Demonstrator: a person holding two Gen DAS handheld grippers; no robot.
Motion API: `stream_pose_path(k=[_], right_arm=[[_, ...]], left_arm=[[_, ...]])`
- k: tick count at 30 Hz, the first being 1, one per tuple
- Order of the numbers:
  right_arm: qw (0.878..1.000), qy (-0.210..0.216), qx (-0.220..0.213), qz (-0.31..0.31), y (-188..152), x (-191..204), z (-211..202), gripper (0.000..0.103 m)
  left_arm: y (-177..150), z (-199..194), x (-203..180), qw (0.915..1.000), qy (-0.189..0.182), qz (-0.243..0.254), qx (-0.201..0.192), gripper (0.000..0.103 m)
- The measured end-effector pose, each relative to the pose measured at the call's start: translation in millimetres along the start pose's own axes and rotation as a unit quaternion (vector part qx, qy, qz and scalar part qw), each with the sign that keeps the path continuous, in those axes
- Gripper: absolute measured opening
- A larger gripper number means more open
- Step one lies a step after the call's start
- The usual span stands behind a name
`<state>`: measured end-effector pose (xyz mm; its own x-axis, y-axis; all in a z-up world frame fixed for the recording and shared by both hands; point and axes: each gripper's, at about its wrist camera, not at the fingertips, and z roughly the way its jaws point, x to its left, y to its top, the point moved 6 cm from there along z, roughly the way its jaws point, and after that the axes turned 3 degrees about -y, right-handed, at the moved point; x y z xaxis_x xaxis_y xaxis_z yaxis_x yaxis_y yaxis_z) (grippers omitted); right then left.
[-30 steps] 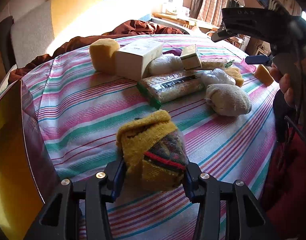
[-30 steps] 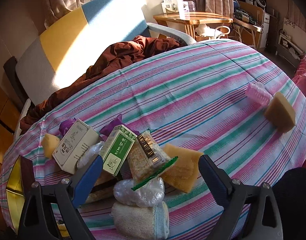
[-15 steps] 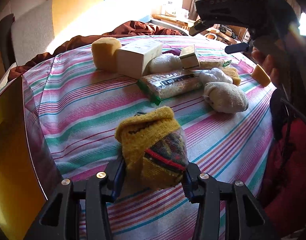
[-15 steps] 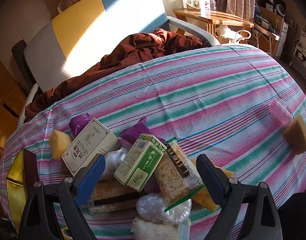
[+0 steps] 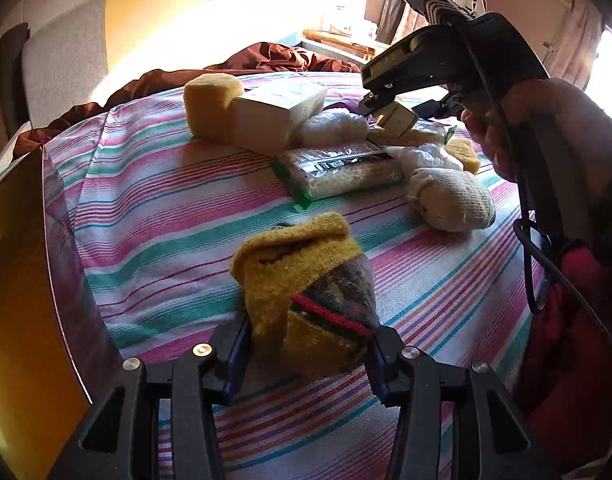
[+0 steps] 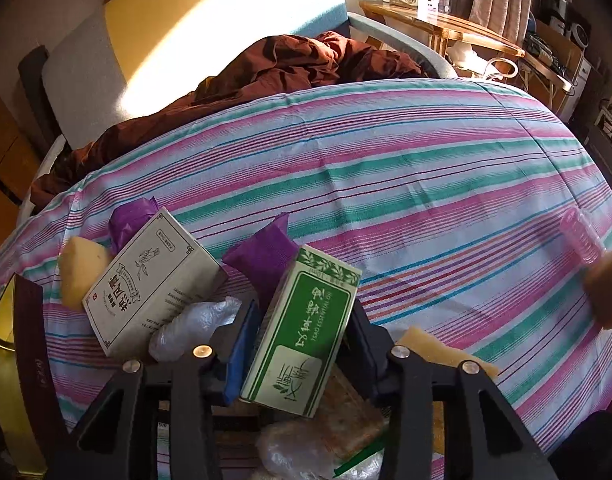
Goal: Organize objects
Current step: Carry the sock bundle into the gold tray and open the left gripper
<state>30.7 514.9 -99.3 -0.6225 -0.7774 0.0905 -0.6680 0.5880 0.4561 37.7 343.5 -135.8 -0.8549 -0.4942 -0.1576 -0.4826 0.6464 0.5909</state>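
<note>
My left gripper (image 5: 308, 356) is shut on a rolled yellow sock bundle (image 5: 306, 292) with a red stripe, low over the striped cloth (image 5: 165, 216). My right gripper (image 6: 301, 344) is shut on a small green and white box (image 6: 301, 332), in the pile of objects. That gripper also shows in the left wrist view (image 5: 390, 110), held by a hand, its tips on the small box (image 5: 396, 120). Around it lie a larger white box (image 6: 153, 284), purple packets (image 6: 261, 256), a clear bag (image 6: 189, 328) and a cracker pack (image 5: 342, 172).
A yellow sponge (image 5: 209, 104), a white sock ball (image 5: 454, 200) and another sponge (image 6: 606, 288) with a pink ridged item (image 6: 580, 236) lie on the cloth. A gold box (image 5: 21, 280) stands at the left edge. A brown blanket (image 6: 265, 76) lies on the sofa behind.
My right gripper has moved down into the pile and closed its jaws on the green and white box. My left gripper has kept hold of the sock bundle.
</note>
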Motion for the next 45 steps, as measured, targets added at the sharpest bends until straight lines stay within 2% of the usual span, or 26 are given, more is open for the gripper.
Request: stream_pose_path(k=[4, 10, 13, 15, 16, 20, 23, 25, 28, 31, 35, 40, 45], right_arm=[[1.000, 0.019, -0.010, 0.022, -1.6, -8.2, -3.4, 0.038], [1.000, 0.011, -0.019, 0.008, 2.1, -5.0, -3.1, 0.035], [1.000, 0.009, -0.020, 0.001, 1.6, -4.7, -3.4, 0.035], [1.000, 0.006, -0.022, -0.002, 1.9, -4.7, -3.8, 0.035], [1.000, 0.004, -0.024, -0.003, 2.1, -4.6, -4.4, 0.030], [1.000, -0.005, -0.028, -0.005, 1.8, -5.8, -6.5, 0.030], [0.999, -0.011, -0.035, -0.011, 2.9, -5.2, -8.7, 0.030], [0.999, -0.012, -0.036, -0.011, 2.9, -5.4, -9.0, 0.030], [0.999, -0.014, -0.038, -0.014, 3.3, -4.0, -9.6, 0.030], [0.999, -0.016, -0.037, -0.017, 2.9, -3.8, -9.0, 0.030], [0.999, -0.020, -0.038, -0.022, 3.4, -3.2, -8.5, 0.030], [0.999, -0.025, -0.041, -0.026, 3.1, -2.9, -8.4, 0.030], [0.998, -0.025, -0.045, -0.025, 3.7, -3.8, -10.1, 0.030]], left_arm=[[-0.3, -0.2, -0.4, 1.0000, 0.001, 0.001, -0.003, 0.050], [-0.1, -1.3, -2.5, 1.0000, 0.005, 0.008, -0.004, 0.048], [1.6, -4.2, -1.1, 0.9999, 0.011, 0.003, -0.001, 0.041], [2.5, -11.2, 0.4, 0.9999, 0.004, -0.009, -0.004, 0.039], [3.1, -16.7, 1.2, 0.9999, 0.004, -0.012, -0.009, 0.039], [11.8, -56.3, 6.0, 0.9986, 0.004, -0.017, -0.050, 0.039], [19.1, -94.7, 28.3, 0.9952, 0.010, -0.050, -0.084, 0.039], [18.7, -117.4, 53.5, 0.9916, 0.028, -0.081, -0.097, 0.039], [8.0, -138.4, 106.6, 0.9827, 0.086, -0.135, -0.093, 0.040], [-20.0, -149.6, 158.4, 0.9698, 0.155, -0.175, -0.069, 0.040], [-62.7, -160.7, 205.6, 0.9502, 0.228, -0.207, -0.046, 0.040], [-98.6, -169.7, 233.1, 0.9348, 0.270, -0.230, -0.024, 0.045], [-111.4, -175.0, 239.4, 0.9280, 0.285, -0.239, -0.021, 0.048]])
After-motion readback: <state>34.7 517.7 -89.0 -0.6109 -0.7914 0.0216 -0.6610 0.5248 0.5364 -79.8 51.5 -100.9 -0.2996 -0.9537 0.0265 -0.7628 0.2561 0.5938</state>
